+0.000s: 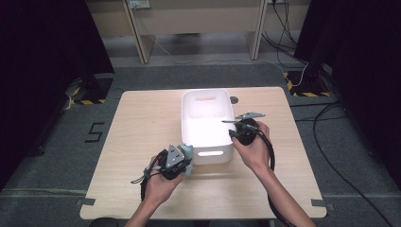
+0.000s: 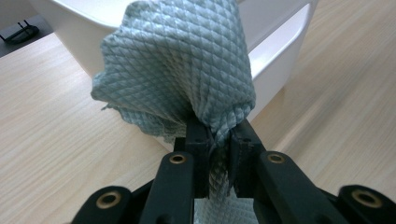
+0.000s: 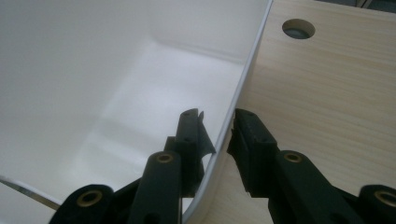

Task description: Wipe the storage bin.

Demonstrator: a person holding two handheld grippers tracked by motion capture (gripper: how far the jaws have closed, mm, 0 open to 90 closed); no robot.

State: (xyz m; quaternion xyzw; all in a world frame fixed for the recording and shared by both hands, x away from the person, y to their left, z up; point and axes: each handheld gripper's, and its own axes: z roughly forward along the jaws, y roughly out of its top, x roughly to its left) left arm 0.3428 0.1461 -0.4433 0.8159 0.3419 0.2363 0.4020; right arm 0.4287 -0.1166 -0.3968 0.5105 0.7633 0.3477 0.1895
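High view: a white bin (image 1: 208, 124) stands near the middle of the table (image 1: 142, 123), with both hands at its near end. The left gripper (image 1: 185, 160), just outside the bin's near left corner, is clamped on a bunched blue-green cloth (image 1: 187, 152); in the left gripper view the cloth (image 2: 182, 70) billows up from between the pinched jaws, with the bin's wall (image 2: 275, 51) right behind it. The right gripper (image 1: 232, 133) sits at the bin's right rim. In the right gripper view its jaws straddle that rim (image 3: 233, 112), one inside the bin and one outside over the table; whether the pads press the wall I cannot tell, though a small gap seems to remain on the outer side.

By my reading the cloth is already picked up and the bin is being steadied, or about to be. The bin's inside looks bare, so wiping it, or dropping the cloth in, is not yet done.
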